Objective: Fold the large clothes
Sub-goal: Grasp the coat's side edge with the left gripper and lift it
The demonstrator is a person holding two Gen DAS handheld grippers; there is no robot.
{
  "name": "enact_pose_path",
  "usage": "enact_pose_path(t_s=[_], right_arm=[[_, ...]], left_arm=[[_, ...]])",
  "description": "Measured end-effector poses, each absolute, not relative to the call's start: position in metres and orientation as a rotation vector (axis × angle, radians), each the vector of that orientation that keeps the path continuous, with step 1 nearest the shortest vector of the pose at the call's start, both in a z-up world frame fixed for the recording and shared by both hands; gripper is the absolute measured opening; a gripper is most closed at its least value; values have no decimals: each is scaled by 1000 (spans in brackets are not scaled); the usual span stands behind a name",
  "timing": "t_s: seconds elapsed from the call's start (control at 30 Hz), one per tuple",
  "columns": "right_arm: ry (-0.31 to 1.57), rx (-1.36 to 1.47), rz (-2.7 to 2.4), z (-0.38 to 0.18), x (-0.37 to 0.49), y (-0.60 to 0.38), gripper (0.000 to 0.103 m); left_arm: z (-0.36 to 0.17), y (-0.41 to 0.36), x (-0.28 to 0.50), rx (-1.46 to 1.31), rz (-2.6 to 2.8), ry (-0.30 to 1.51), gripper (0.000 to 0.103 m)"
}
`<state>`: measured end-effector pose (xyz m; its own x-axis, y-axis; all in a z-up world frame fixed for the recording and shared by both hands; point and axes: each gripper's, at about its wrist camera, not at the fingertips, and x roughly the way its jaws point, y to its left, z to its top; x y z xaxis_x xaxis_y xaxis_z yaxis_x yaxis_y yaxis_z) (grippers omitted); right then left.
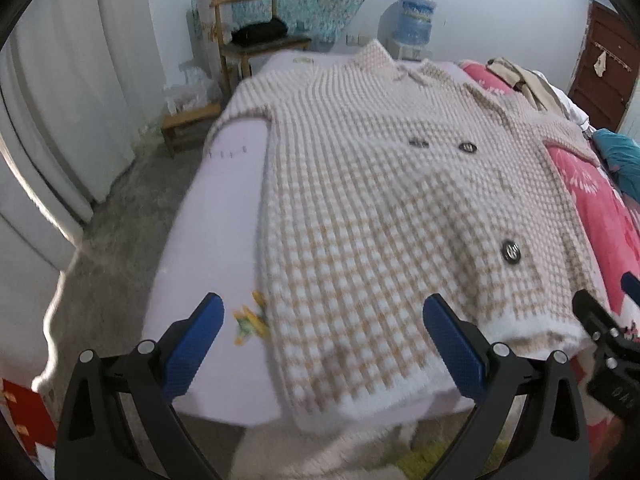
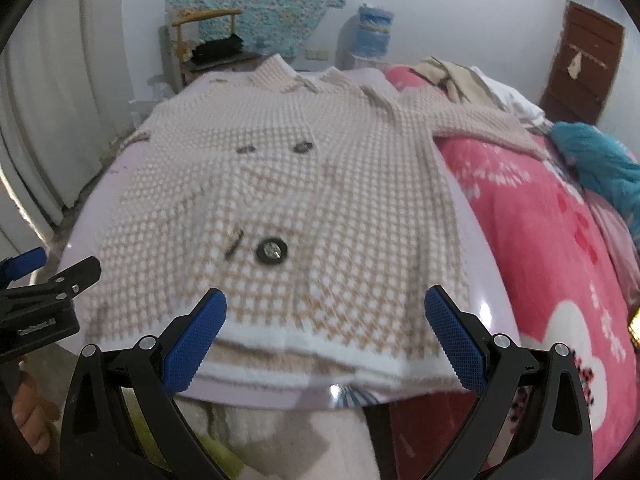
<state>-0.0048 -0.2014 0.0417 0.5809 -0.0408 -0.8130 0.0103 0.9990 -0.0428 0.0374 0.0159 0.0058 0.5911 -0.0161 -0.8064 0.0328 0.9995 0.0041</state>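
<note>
Here, checked coat (image 1: 384, 208) flat on bed, both grippers' fingers spread, empty, bare foot (image 2: 30, 416) only in right view

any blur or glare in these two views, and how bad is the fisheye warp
Left wrist view: coat hem motion-blurred, room edges bowed, dark corners. Right wrist view: coat softer throughout, small glare spots on the lilac bed sheet, same bowing; both grippers stay sharp.
</note>
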Motion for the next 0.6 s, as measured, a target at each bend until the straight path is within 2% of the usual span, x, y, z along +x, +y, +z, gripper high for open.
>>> enact_pose_path(t_s=[0.43,0.6], right_arm=[[885,-113,63,44,55,-186,95],[879,-95,115,36,86,-176,95]], left_arm=[[7,62,105,-80,-21,902,98],[11,83,129,-117,-70,824,98]])
